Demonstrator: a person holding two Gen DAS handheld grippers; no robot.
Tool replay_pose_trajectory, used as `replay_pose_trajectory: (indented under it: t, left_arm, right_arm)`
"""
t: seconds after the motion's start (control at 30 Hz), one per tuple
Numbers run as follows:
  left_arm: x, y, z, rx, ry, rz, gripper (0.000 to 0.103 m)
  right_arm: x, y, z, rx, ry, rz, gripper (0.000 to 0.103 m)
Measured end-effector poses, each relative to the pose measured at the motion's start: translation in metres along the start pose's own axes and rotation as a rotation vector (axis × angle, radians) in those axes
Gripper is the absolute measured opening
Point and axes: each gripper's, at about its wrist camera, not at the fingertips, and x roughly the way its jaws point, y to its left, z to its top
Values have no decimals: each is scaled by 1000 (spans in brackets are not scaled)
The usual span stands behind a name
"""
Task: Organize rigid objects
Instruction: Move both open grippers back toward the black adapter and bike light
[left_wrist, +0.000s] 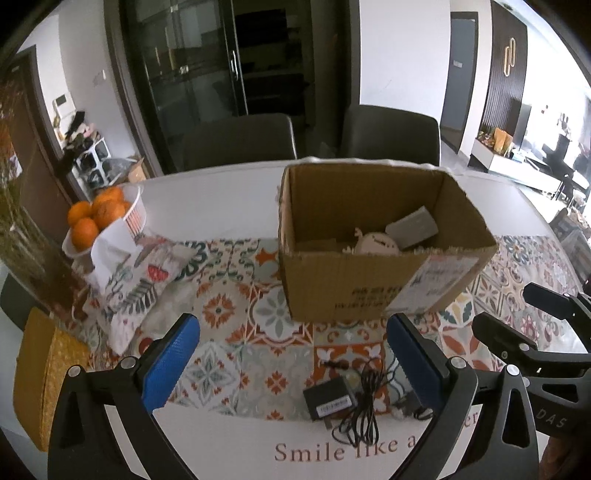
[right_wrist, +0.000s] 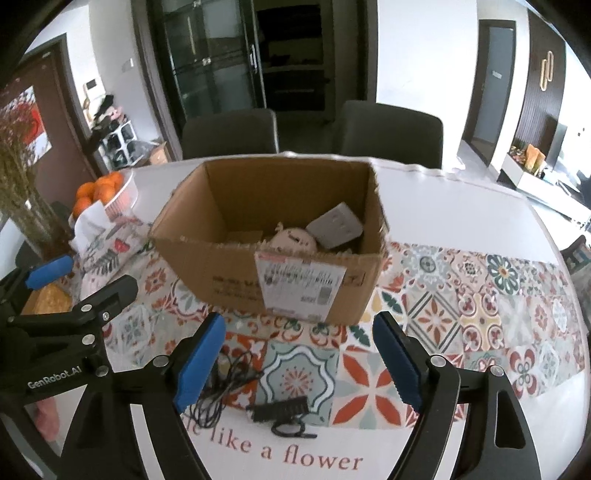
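An open cardboard box (left_wrist: 332, 288) (right_wrist: 236, 273) stands on the patterned table runner. Inside lie a grey block (left_wrist: 413, 223) (right_wrist: 334, 225) and a round beige object (left_wrist: 376, 243) (right_wrist: 293, 240). A black power adapter (left_wrist: 330, 402) with its coiled black cord (left_wrist: 364, 410) (right_wrist: 221, 384) lies near the table's front edge. A small black comb-like object (right_wrist: 280, 410) lies in front of my right gripper. My left gripper (left_wrist: 291, 363) is open and empty, above the adapter. My right gripper (right_wrist: 299, 363) is open and empty; it also shows in the left wrist view (left_wrist: 517, 325).
A white bowl of oranges (left_wrist: 101, 218) (right_wrist: 107, 192) and a patterned fabric pouch (left_wrist: 136, 280) sit at the left. A yellow woven mat (left_wrist: 44, 373) lies at the far left edge. A vase of dried stems (right_wrist: 26, 199) stands left. Two dark chairs (left_wrist: 240, 142) stand behind the table.
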Motion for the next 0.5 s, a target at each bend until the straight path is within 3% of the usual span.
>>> replay_pose_trajectory:
  t: [0.5]
  left_arm:
    - [6,5,-41,-40,84,30,103]
  right_arm:
    - [13,9,-32,-51,78,51,82]
